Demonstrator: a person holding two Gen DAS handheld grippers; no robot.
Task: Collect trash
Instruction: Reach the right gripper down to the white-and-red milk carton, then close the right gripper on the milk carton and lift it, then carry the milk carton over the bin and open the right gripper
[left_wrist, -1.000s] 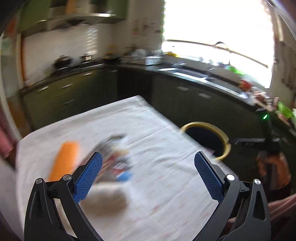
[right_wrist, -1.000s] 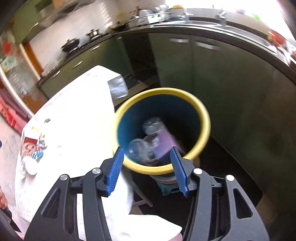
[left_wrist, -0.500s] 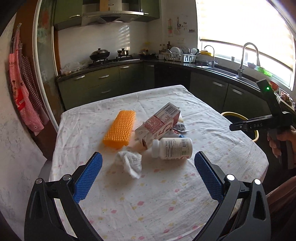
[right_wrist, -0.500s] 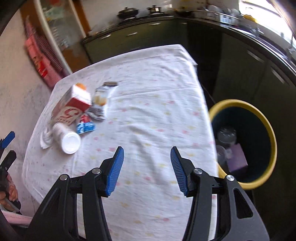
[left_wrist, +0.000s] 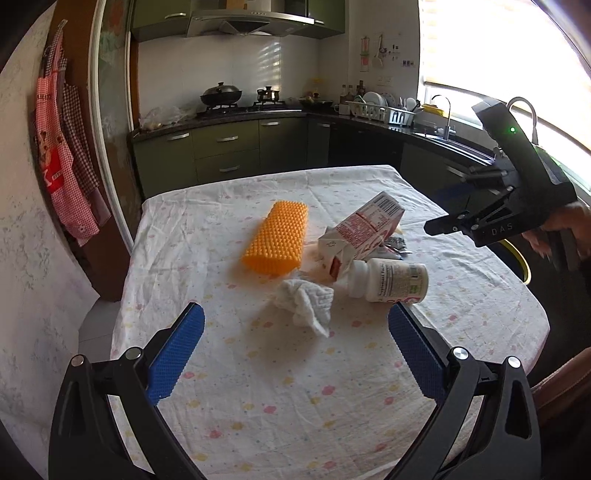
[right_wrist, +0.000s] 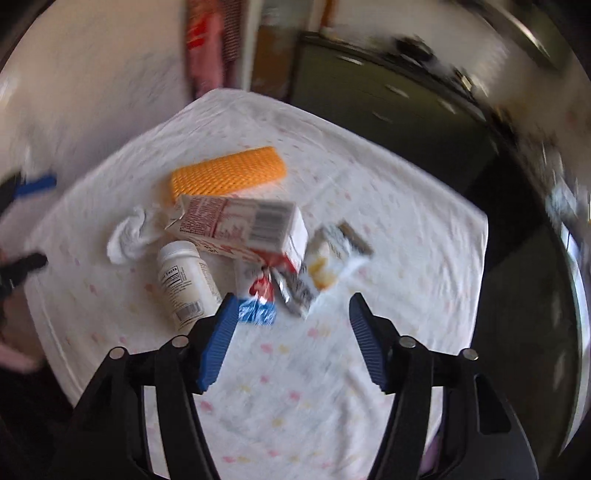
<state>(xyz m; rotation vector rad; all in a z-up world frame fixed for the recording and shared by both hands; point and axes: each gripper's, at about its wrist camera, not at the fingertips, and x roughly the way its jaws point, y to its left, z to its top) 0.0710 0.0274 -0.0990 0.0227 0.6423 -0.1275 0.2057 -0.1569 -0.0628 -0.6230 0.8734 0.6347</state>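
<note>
— Right gripper (right_wrist: 290, 339) has swung from the bin to the counter (left_wrist: 332, 369), jaws just widening, nothing between them.
— And the left gripper (left_wrist: 295, 354)?
— Jaws wide apart, empty. Carton (left_wrist: 360, 230), bottle (left_wrist: 388, 280), tissue (left_wrist: 306, 301) and blurred wrappers (right_wrist: 295, 280) lie clustered; the bin (left_wrist: 522, 264) shows only a rim.

I'm in a home kitchen: green cabinets (left_wrist: 225, 147), stove with wok (left_wrist: 221, 96), range hood (left_wrist: 247, 22), dish rack (left_wrist: 380, 110) beyond the tongs.
</note>
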